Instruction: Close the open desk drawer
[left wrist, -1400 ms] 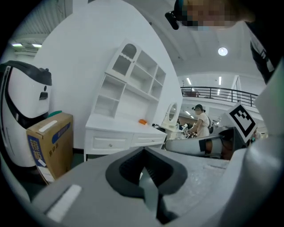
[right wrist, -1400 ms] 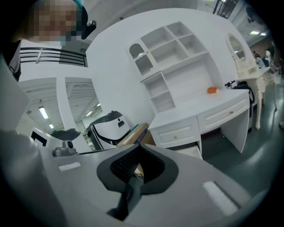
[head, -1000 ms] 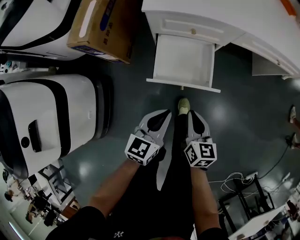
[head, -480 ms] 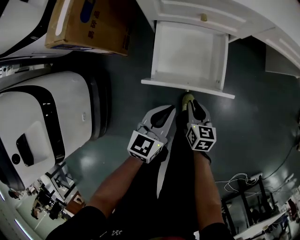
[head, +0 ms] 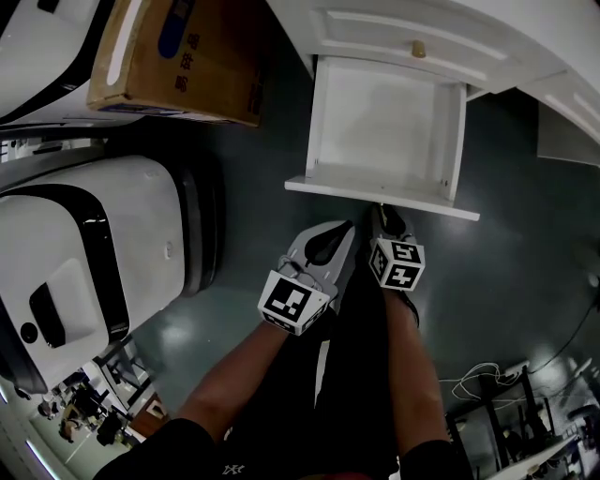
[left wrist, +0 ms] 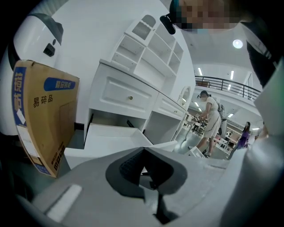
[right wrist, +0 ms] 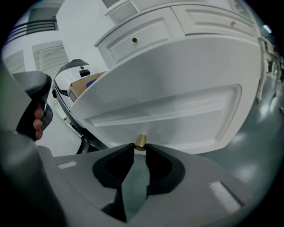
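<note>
The white desk has one drawer pulled far out, and nothing lies inside it. Its front panel faces me, and it fills the right gripper view as a drawer front. My right gripper is at the middle of that panel. In its own view, the right gripper has its tips closed on either side of the small brass knob. My left gripper hangs shut just left of it, a little short of the panel. From the left gripper I see the open drawer ahead.
A cardboard box lies on the floor left of the drawer, seen also as the box. A large white machine stands at the left. A closed drawer with a knob sits above. Cables trail at lower right. A person stands far off.
Both grippers have moved forward toward the drawer. The right gripper went from well short of the front panel to being at its knob.
</note>
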Demonstrator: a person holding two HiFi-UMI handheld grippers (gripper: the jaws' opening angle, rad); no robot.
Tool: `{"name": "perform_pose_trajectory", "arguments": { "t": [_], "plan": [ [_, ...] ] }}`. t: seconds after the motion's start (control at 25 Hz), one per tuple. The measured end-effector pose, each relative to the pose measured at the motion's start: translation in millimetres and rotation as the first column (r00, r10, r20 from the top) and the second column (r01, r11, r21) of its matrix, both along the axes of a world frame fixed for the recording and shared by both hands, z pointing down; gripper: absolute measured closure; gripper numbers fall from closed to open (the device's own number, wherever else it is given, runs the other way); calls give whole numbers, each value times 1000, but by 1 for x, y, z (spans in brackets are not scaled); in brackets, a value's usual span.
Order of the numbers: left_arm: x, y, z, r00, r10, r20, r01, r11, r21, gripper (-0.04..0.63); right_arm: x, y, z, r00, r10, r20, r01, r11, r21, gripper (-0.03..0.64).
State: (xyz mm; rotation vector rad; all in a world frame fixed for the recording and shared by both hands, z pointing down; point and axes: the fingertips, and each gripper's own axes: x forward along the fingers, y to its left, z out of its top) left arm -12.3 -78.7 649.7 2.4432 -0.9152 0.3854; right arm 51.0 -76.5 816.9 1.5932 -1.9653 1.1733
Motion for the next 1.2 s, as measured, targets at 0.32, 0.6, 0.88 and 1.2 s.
{"name": "perform_pose_trajectory", "arguments": {
  "t": [0.32,0.6,0.88,1.2],
  "plan": [
    [-1,-8,2,999,-30,-16,30,999,-13,594,3,-21,2,1000,-8,-20,8,1000,1,520],
    [1,-33,-1,997,-60,-38,61,998,19,594,11,-62,3,1000,-12,-28,12,1000,28,520],
    [-1,-63,6,996,-74,-46,76,997,35,594,21,-108,3,1000,3,-30,-2,998,64,520],
    [6,-97,6,995,-84,-56,87,994,60,594,31,-156,3,999,1,-33,3,995,97,520]
  ]
}}
